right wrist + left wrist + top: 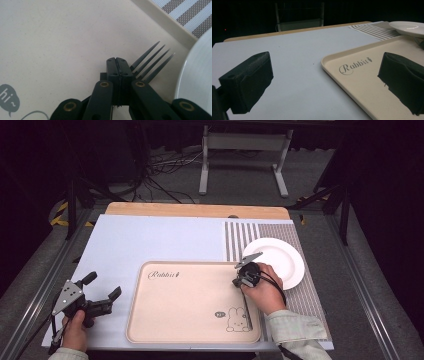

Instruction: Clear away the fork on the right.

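At the table, your right gripper [241, 281] sits low over the right edge of the beige tray [165, 320], its jaws pressed tight together. In the right gripper view those jaws [117, 65] meet along a thin seam, and a dark fork [152, 60] lies directly behind and to the right of them, its four tines fanning up toward the tray's rim. The fork's neck passes under the jaw tips; whether the jaws pinch it or merely rest on it cannot be told from here. The white plate [287, 257] stands just beyond the tray's right edge on the striped mat [240, 237], close beside the fork tines.

Your left gripper [102, 302] hovers well apart from all this, off the tray's left side above the pale blue table cover [150, 240]. Its jaws are spread wide and hold nothing: in the left gripper view one black pad [249, 82] frames the bare cover, and the other stands over the tray near its "Rabbit" lettering [354, 65]. A rabbit drawing [237, 319] marks the tray's near right corner, beside your right hand [265, 292].
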Motion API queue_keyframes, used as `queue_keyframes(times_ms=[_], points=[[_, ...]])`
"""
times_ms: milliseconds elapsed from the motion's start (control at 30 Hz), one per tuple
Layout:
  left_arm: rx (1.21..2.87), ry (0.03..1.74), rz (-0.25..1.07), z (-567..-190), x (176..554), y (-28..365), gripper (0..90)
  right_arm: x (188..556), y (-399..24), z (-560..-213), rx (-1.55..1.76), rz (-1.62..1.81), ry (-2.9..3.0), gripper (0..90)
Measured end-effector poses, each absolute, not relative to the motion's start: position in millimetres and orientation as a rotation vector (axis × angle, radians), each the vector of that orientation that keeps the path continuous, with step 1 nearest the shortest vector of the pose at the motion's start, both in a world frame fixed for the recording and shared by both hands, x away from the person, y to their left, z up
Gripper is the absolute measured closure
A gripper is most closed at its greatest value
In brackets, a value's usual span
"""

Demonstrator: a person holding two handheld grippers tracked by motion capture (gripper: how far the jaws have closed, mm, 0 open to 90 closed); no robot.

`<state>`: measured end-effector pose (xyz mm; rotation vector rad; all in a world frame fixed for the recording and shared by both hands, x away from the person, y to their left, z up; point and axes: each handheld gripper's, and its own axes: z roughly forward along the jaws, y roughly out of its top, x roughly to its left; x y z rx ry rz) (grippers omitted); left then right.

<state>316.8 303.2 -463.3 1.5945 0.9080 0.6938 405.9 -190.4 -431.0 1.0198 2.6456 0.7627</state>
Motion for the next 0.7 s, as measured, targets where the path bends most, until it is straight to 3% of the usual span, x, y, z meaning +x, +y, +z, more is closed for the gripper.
queue_keyframes(times_ms=[700], points=[[1.596,0.909,0.693,-462.9,316.4,303.6,0.3,405.8,-200.0,-428.9,1.081,0.782,2.6,90.0]])
